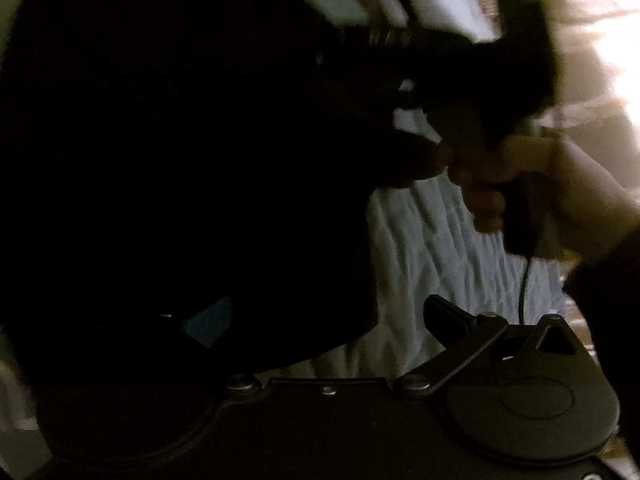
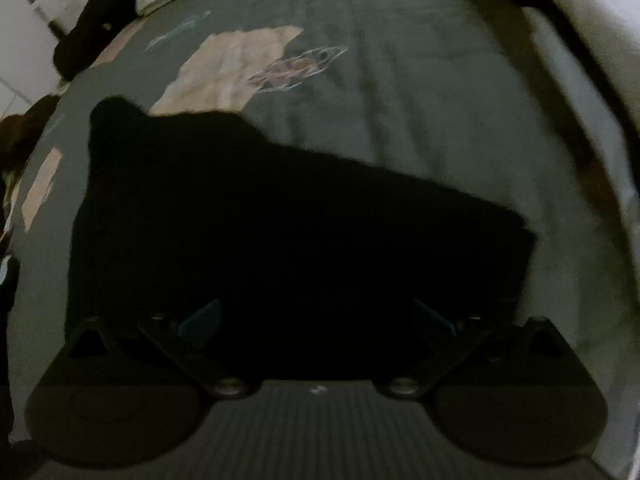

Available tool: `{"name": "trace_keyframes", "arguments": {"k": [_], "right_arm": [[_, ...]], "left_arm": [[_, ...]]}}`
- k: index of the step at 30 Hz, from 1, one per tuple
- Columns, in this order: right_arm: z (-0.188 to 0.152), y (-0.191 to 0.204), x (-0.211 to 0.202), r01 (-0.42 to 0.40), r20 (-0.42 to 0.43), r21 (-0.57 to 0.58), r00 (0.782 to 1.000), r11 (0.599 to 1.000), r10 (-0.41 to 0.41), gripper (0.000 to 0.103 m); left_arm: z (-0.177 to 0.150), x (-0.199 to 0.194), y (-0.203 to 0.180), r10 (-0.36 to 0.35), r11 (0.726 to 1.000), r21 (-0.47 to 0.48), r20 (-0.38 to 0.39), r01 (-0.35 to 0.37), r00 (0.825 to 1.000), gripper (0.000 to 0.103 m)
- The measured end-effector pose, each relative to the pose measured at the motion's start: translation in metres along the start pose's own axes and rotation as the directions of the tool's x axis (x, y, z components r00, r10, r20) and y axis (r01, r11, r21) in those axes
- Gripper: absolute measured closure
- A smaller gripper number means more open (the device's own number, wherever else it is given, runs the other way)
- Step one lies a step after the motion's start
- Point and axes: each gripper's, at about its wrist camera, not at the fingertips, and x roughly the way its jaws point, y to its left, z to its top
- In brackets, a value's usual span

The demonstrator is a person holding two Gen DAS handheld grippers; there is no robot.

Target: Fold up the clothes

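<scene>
The grey-green bed cover with pale pink patches and a faint line drawing [image 2: 400, 112] fills the right wrist view from nine o'clock round to three, and on it lies the task's thing, a black, near-featureless fabric garment [image 2: 280, 232], spread from about ten o'clock down to the claw at six. The right claw [image 2: 316, 320] stands with its two fingers well apart, blue pads showing on each side, the black cloth between them but not pinched. In the left wrist view the same dark garment [image 1: 180, 160] hangs close to the lens and blots out everything from seven to twelve o'clock, over a white rumpled sheet [image 1: 432, 248] at four o'clock. Of the left claw [image 1: 320, 320] only the right finger and one blue pad show clearly; whether it grips the cloth I cannot tell. Only this view shows the person's hand [image 1: 520, 176] at three o'clock, wrapped round the handle of the other tool, blurred. The step looks like taking hold of an edge to start a fold: it would go best with the right claw closing on a single hem layer, both claws at matching corners, the cloth kept taut and flat against the bed cover.
</scene>
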Motion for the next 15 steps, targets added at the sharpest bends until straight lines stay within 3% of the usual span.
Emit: {"name": "trace_keyframes", "arguments": {"k": [2, 4, 7, 10, 15], "right_arm": [[0.001, -0.006, -0.007, 0.048, -0.008, -0.006, 0.999, 0.999, -0.048, 0.002], [0.001, -0.011, -0.011, 0.043, -0.023, 0.005, 0.999, 0.999, -0.043, 0.002], [0.002, -0.007, -0.011, 0.139, -0.034, -0.030, 0.990, 0.990, -0.140, 0.002], [0.000, -0.011, -0.021, 0.210, -0.027, -0.028, 0.977, 0.977, -0.211, 0.002], [-0.002, 0.013, -0.063, 0.102, 0.112, -0.019, 0.989, 0.995, -0.099, 0.002]], "left_arm": [[-0.001, -0.019, 0.000, 0.002, 1.000, 0.020, 0.036, -0.003, 0.999, 0.001], [-0.001, -0.023, 0.008, 0.022, 1.000, -0.002, 0.053, -0.022, 0.998, 0.000], [0.003, 0.008, 0.030, 0.101, 0.994, -0.039, -0.040, -0.103, 0.994, 0.001], [-0.001, 0.026, 0.032, 0.128, 0.992, -0.002, -0.039, -0.129, 0.991, 0.001], [0.000, -0.004, 0.019, 0.082, 0.996, -0.030, 0.057, -0.080, 0.995, 0.000]]}}
